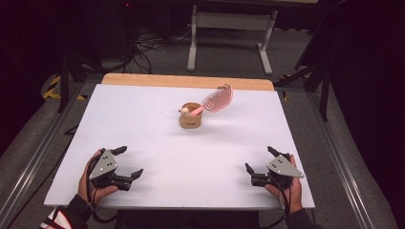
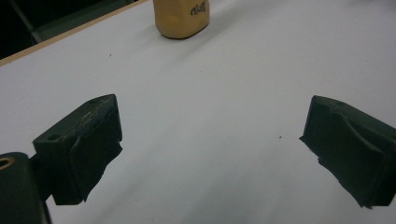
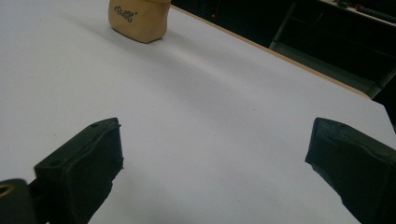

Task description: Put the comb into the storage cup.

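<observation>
at twelve o'clock, mid-table: tan cup [image 1: 190, 118], pink brush [image 1: 216, 100] propped in it, leaning toward two o'clock. my left gripper [image 1: 126, 164] and right gripper [image 1: 259, 161] sit near me, jaws spread, empty. risk: a careless tug on the brush likely tips the cup.

I count one tan cup [image 1: 190, 119] on one white surface [image 1: 143, 114]. One pink hairbrush [image 1: 217, 99] stands in the cup. I also see one small round wooden knob [image 1: 184, 111] at the cup's rim; I can't tell what it belongs to. Two claws: one left claw [image 1: 128, 162], one right claw [image 1: 259, 159], each with two black jaws. Two hands hold them.
</observation>
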A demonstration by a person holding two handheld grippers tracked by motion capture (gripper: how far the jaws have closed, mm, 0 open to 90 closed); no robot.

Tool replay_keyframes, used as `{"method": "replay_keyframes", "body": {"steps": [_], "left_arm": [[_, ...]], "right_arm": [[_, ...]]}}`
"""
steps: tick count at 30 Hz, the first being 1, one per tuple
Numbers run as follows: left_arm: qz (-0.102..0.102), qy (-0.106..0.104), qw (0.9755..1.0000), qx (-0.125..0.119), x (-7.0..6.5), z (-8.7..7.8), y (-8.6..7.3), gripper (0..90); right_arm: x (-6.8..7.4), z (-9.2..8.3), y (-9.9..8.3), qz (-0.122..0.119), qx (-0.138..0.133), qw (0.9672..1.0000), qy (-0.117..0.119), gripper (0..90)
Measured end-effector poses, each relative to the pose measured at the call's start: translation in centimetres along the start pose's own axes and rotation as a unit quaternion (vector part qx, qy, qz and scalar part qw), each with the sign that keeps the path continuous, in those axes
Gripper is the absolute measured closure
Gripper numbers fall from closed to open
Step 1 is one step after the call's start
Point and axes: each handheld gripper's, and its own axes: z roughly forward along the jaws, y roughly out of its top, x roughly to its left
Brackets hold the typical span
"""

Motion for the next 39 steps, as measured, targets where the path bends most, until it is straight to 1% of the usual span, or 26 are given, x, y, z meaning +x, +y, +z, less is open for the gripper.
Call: {"method": "replay_keyframes", "body": {"steps": [2, 5, 7, 10, 11, 16, 18, 22, 28, 37, 39], "left_arm": [[0.005, -0.002, 1.0000, 0.004, -0.07, -0.04, -0.03, 5.8], [0.004, 0.000, 1.0000, -0.002, -0.06, -0.31, 0.01, 5.7], [0.004, 0.000, 1.0000, -0.002, -0.05, -0.32, 0.01, 5.7], [0.006, -0.002, 1.0000, -0.001, -0.03, -0.27, 0.02, 5.5], [0.006, -0.002, 1.0000, -0.001, -0.02, -0.24, 0.02, 5.5], [0.005, -0.002, 1.0000, 0.000, 0.00, -0.22, -0.01, 5.5], [0.005, -0.002, 1.0000, 0.000, 0.01, -0.25, -0.02, 5.5], [0.007, -0.003, 1.0000, 0.000, -0.02, -0.25, 0.00, 5.5], [0.006, -0.003, 1.0000, 0.001, -0.04, -0.18, 0.04, 5.5], [0.010, 0.000, 1.0000, 0.001, -0.11, 0.13, 0.23, 5.5], [0.007, -0.002, 1.0000, 0.001, -0.01, 0.17, 0.19, 5.4]], "right_arm": [[-0.03, -0.11, 0.09, 0.002, -0.004, 1.0000, -0.001, 4.2], [0.04, -0.38, 0.40, 0.002, -0.013, 0.9999, -0.009, 4.2], [0.09, -0.42, 0.47, 0.000, -0.013, 0.9999, -0.011, 4.2], [0.18, -0.46, 0.61, -0.003, -0.016, 0.9998, -0.011, 4.2], [0.18, -0.44, 0.62, -0.003, -0.017, 0.9998, -0.007, 4.2], [0.26, -0.40, 0.63, -0.004, -0.015, 0.9998, -0.009, 4.2], [0.28, -0.41, 0.63, -0.004, -0.015, 0.9999, -0.005, 4.2], [0.37, -0.45, 0.69, -0.005, -0.018, 0.9998, -0.007, 4.2], [0.55, -0.47, 0.72, -0.013, -0.014, 0.9997, -0.013, 4.2], [0.44, -0.81, 0.64, -0.008, -0.020, 0.9997, -0.015, 4.4], [0.41, -0.72, 0.61, -0.008, -0.019, 0.9997, -0.015, 4.4]]}}
